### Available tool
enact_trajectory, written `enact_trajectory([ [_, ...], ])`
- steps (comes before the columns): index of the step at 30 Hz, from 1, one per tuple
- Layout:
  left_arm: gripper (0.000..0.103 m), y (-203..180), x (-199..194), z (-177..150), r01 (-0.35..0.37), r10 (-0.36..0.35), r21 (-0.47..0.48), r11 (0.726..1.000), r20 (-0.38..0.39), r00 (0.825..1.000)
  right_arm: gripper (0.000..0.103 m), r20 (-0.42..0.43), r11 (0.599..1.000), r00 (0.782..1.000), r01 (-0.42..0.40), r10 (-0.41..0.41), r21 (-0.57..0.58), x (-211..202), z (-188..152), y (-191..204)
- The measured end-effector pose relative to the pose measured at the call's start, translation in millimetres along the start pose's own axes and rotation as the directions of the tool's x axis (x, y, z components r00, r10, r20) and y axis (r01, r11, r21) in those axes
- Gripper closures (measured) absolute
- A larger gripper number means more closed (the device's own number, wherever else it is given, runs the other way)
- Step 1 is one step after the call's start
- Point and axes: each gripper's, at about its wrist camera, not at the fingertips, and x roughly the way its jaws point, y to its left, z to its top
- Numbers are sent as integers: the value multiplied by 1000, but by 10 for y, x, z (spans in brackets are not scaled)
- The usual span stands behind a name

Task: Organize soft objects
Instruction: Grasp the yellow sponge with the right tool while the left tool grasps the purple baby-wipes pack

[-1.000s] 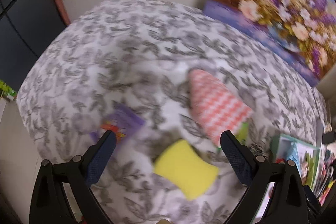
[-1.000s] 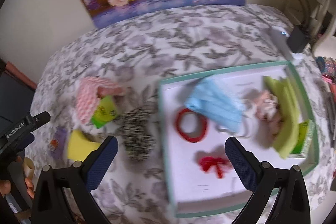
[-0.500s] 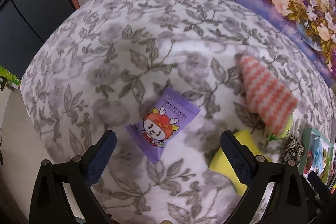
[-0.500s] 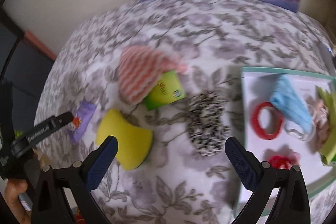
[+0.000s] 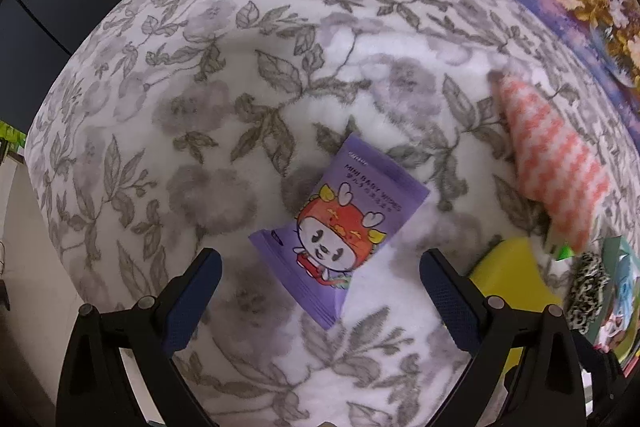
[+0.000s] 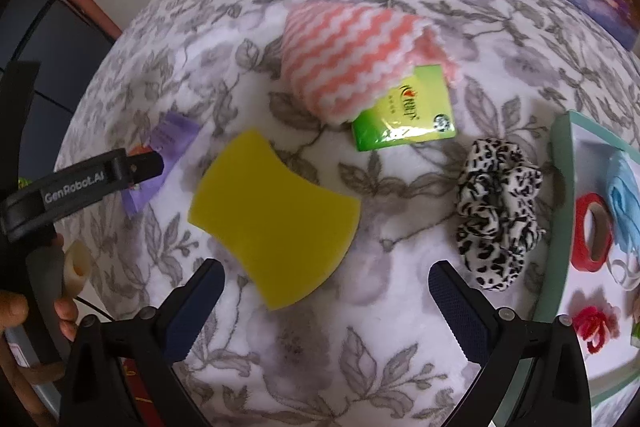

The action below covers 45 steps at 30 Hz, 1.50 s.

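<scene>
Left gripper (image 5: 320, 283) hides sponge's (image 5: 504, 279) edge.

A purple wipes packet (image 5: 340, 235), printed with a cartoon figure, is laid flat and askew on the floral cloth. To its right a yellow sponge (image 6: 272, 215) is seen lying flat. Farther off, a pink zigzag cloth (image 6: 348, 51) is draped over a green packet (image 6: 408, 115). A leopard-print scrunchie (image 6: 500, 207) is bunched further right.
</scene>
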Motion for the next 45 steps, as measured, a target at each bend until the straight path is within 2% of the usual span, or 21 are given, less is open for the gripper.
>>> enact_trajectory([
  [9,4,-10,207,123,-18,19,42,999,-21,1000,0,-34,999,999,24,-25,-27,160,-2,54],
  [14,4,-62,292,130,-50,52,88,995,-21,998,9,-38,1000,999,4,-4,-9,230,42,45],
  [18,4,-71,316,146,-30,32,92,995,-20,999,13,-37,1000,999,-10,10,-9,254,51,64],
  [20,8,-71,317,174,-18,20,96,995,-16,1000,15,-37,1000,999,-14,13,-12,270,63,79],
  [22,26,-77,328,173,-14,15,100,995,-17,1000,19,-37,1000,999,-24,23,-10,284,87,86],
  [24,28,-53,394,251,11,-8,90,996,-29,1000,23,-37,999,999,-39,38,-8,285,93,95],
  [26,36,-34,369,255,18,-16,80,997,-25,1000,28,-38,999,998,-50,49,-9,259,87,103],
  [28,50,-32,352,243,22,-20,82,996,-21,1000,37,-37,998,997,-64,63,-14,243,86,117],
  [30,52,-27,341,239,23,-22,74,997,-16,1000,42,-39,997,996,-81,81,-16,239,90,144],
  [34,58,5,331,187,37,-37,56,998,-15,999,44,-37,996,996,-83,83,-17,233,82,135],
  [45,62,-48,34,-13,76,-75,39,996,-4,997,47,2,992,993,-121,121,31,-11,53,-42],
])
